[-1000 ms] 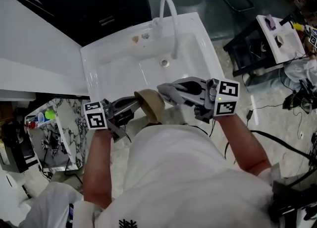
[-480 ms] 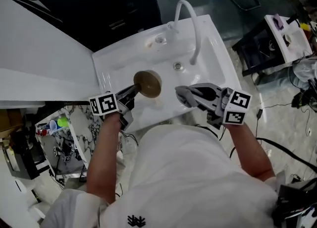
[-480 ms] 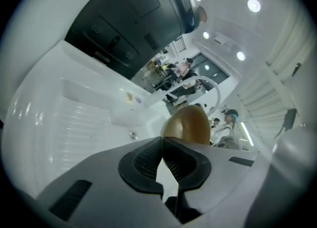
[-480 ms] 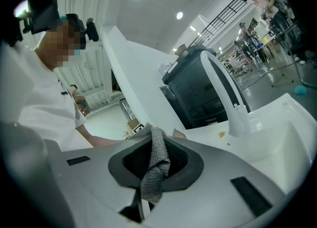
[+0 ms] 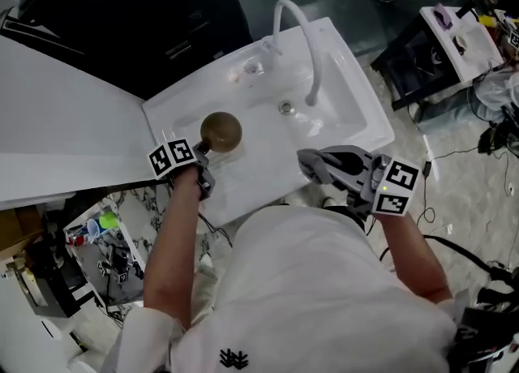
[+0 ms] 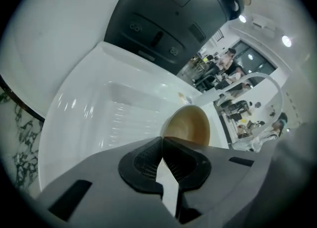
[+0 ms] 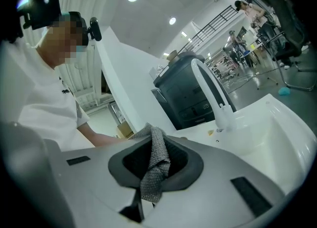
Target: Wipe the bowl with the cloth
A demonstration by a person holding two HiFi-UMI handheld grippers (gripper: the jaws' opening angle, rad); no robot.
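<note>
A brown bowl point(image 5: 220, 131) is low over the left part of the white sink point(image 5: 340, 112). My left gripper point(image 5: 203, 151) is shut on its near rim. In the left gripper view the bowl point(image 6: 190, 125) tilts its tan inside toward the camera just past the closed jaws of the left gripper point(image 6: 161, 140). I cannot tell whether it rests on the sink. My right gripper point(image 5: 312, 165) hovers at the sink's near edge, to the right of the bowl. In the right gripper view a grey woven cloth point(image 7: 154, 170) hangs pinched in the right gripper point(image 7: 151, 133).
A curved white faucet point(image 5: 300, 31) rises at the sink's back, with the drain point(image 5: 285, 107) below it. A black appliance point(image 5: 146, 15) stands behind the sink and a white counter point(image 5: 65, 120) lies to the left. A cart point(image 5: 454, 47) and cables are on the floor at right.
The left gripper carried the bowl away from the body, out over the sink's left part and down. The right gripper, with the cloth, has barely shifted.
</note>
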